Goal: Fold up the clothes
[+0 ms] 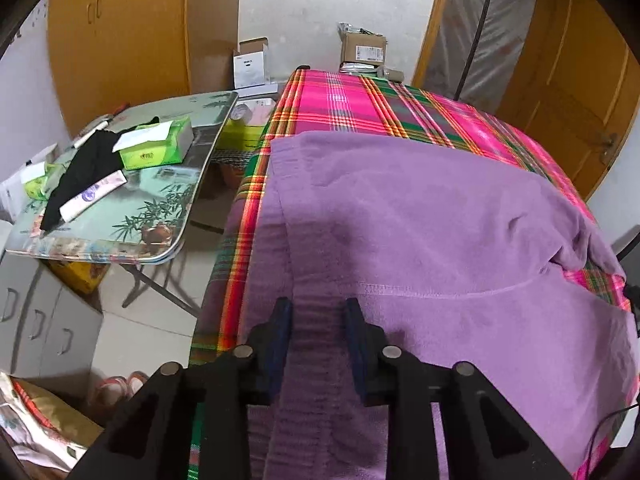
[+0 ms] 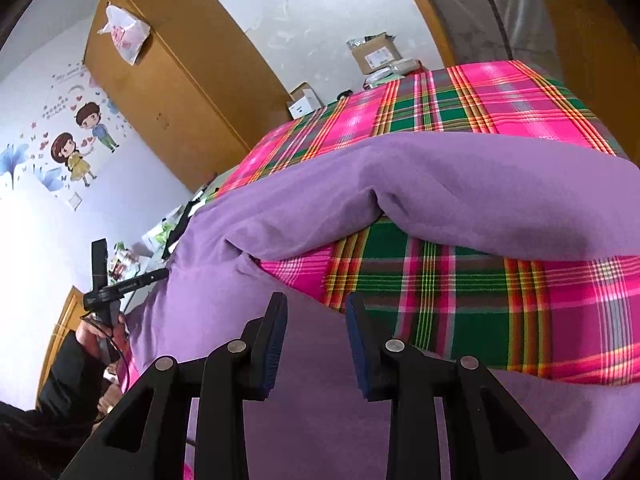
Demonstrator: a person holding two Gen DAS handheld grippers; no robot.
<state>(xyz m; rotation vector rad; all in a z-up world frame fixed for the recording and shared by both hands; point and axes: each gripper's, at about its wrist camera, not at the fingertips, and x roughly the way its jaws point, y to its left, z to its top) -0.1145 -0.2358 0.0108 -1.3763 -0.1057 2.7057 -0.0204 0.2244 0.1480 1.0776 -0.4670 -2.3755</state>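
Purple garment (image 1: 420, 232), spread on plaid cloth (image 1: 360, 100), long axis crosswise

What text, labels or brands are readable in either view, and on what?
None can be read.
White box: dark marks, blurred.
Cardboard box: shipping label, too small.
Green tissue box: emblem, blurred.
White tube: purple print, blurred.
Wall sticker: lettering over the cartoon couple, too small.
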